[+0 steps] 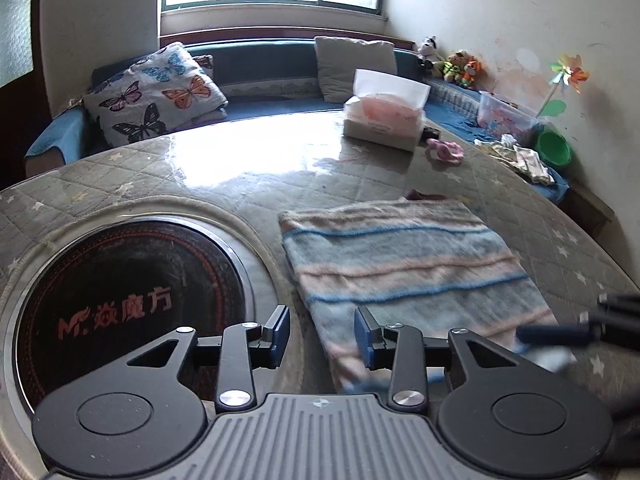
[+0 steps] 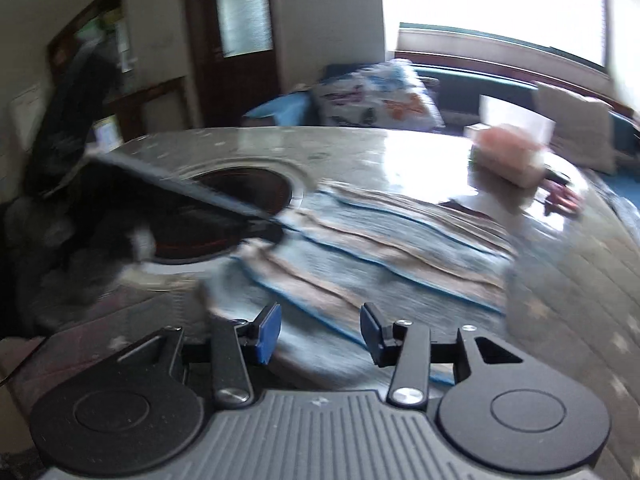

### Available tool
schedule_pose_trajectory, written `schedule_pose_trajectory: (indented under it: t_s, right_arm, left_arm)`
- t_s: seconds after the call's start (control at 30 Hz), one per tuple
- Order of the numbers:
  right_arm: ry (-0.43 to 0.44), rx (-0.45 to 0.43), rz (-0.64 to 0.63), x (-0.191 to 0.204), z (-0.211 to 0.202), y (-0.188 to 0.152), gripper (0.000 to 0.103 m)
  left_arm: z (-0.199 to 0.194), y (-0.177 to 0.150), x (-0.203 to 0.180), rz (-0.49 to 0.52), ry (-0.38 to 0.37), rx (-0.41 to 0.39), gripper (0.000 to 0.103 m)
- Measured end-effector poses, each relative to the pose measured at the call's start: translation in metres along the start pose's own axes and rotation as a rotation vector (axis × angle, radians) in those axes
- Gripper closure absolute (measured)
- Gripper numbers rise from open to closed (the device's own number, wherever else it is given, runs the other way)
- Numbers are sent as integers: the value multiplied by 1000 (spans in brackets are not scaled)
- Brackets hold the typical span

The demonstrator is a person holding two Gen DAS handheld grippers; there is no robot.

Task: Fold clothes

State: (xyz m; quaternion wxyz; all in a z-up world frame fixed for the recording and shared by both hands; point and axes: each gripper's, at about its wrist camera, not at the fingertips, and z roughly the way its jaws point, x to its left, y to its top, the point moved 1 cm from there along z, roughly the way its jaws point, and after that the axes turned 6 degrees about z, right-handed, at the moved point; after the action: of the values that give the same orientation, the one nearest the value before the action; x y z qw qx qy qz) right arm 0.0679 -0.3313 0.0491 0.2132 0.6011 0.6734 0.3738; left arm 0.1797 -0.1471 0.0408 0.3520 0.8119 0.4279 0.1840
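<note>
A folded cloth with blue, pink and grey stripes (image 1: 404,272) lies flat on the round table. My left gripper (image 1: 322,334) is open and empty, just above the cloth's near left corner. My right gripper (image 2: 320,332) is open and empty over the cloth's near edge (image 2: 360,256); that view is blurred by motion. The right gripper's finger shows in the left wrist view (image 1: 560,334) at the cloth's right corner. The left gripper's finger shows in the right wrist view (image 2: 224,200) at the cloth's left corner.
A round black cooktop (image 1: 120,296) is set in the quilted table cover (image 1: 580,264), left of the cloth. A tissue box (image 1: 384,116) and a pink toy (image 1: 446,150) stand at the far side. A sofa with cushions (image 1: 156,88) lies beyond.
</note>
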Motion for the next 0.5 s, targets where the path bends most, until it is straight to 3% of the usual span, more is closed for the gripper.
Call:
schedule_pose_trajectory:
  t_s: [0.13,0.3,0.5]
  right_arm:
    - [-70,12,71,-24,-6,-11,58]
    - [-99,27,132,-41,-16,-29,58]
    - [-103,-2,143,-37,-30,-37,50]
  left_arm:
    - [-5,-9,-7,14,12,4,64]
    - [-11,-18,-14,26,25,8,62]
    - [-24,-23,-19,10,39,4,50]
